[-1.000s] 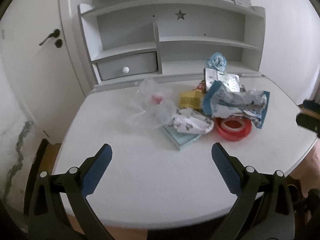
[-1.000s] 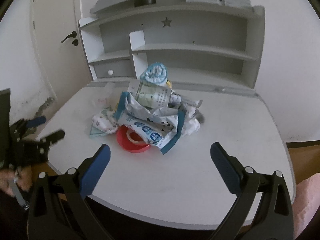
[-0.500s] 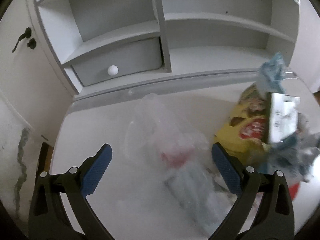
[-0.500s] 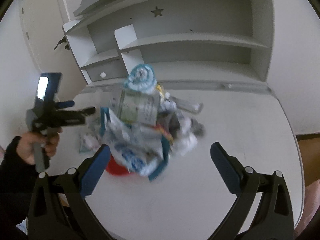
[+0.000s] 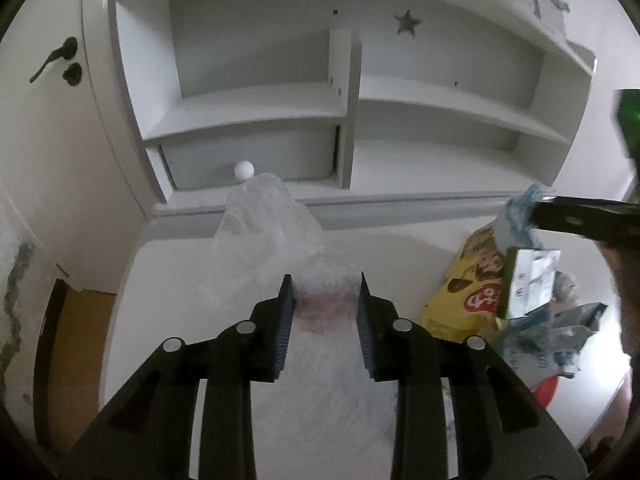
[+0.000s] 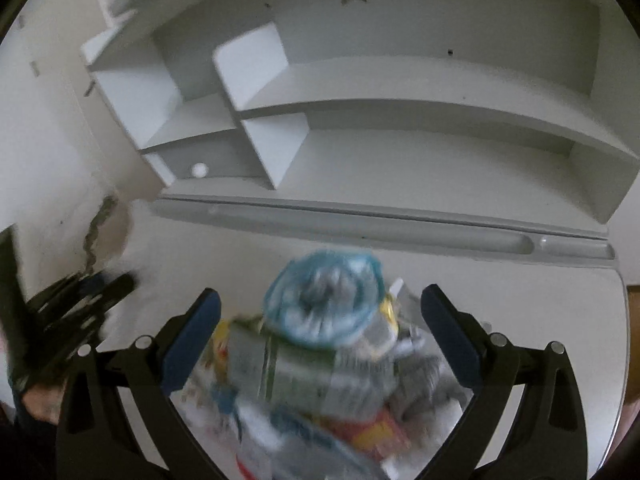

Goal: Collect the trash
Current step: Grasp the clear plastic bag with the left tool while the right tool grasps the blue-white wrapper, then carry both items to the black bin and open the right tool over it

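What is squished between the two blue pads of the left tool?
A crumpled clear plastic bag, seen in the left wrist view. The left tool has just been closing, and its pads press on the bag.

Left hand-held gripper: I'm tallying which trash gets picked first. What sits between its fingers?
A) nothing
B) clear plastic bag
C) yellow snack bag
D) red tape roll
B: the left hand-held gripper has just been closing, its blue pads pinching the crumpled clear plastic bag.

The right gripper [image 6: 320, 300] hangs with jaws wide apart over a blurred trash pile [image 6: 316, 364] on the white desk [image 6: 520, 280]. A blue-rimmed crumpled wrapper [image 6: 324, 304] tops it. The left gripper [image 6: 80, 300] shows at left.
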The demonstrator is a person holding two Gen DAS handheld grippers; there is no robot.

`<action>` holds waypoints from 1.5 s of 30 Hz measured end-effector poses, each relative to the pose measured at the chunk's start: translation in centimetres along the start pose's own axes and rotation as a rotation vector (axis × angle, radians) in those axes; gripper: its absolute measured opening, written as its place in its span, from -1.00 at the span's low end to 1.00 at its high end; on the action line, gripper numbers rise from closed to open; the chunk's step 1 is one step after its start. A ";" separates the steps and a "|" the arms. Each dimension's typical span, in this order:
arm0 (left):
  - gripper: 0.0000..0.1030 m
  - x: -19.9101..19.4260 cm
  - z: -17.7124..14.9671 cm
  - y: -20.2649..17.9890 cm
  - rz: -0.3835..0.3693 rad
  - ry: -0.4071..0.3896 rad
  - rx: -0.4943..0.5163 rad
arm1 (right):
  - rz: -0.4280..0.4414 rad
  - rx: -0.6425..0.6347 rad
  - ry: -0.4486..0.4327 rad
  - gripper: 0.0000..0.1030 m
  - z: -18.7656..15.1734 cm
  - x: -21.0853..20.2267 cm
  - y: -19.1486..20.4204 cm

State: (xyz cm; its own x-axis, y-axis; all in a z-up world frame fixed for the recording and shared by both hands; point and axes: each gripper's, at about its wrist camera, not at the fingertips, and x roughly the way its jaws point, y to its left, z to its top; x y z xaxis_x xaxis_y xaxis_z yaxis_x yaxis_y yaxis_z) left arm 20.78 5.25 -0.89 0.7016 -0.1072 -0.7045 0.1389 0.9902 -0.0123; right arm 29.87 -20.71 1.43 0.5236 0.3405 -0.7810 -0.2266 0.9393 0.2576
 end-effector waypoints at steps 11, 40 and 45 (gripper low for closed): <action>-0.45 -4.1 3.3 -6.1 -0.126 -0.100 0.067 | 0.030 0.083 -0.219 -0.68 -0.3 -9.2 -3.5; -0.45 5.6 -28.4 -73.1 -1.096 0.523 0.868 | -0.680 1.158 -0.083 -0.68 -64.7 -27.3 -39.8; -0.35 8.0 -31.9 -74.3 -1.052 0.595 0.894 | -0.636 1.179 -0.054 -0.68 -66.9 -24.7 -41.4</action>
State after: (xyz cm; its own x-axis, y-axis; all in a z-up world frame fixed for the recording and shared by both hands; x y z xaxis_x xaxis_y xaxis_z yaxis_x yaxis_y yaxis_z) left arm -6.24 -66.35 -28.20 -0.3352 -0.4462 -0.8298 0.9077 0.0830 -0.4114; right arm -28.62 -70.81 -28.02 0.3105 -0.1905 -0.9313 0.8908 0.4004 0.2151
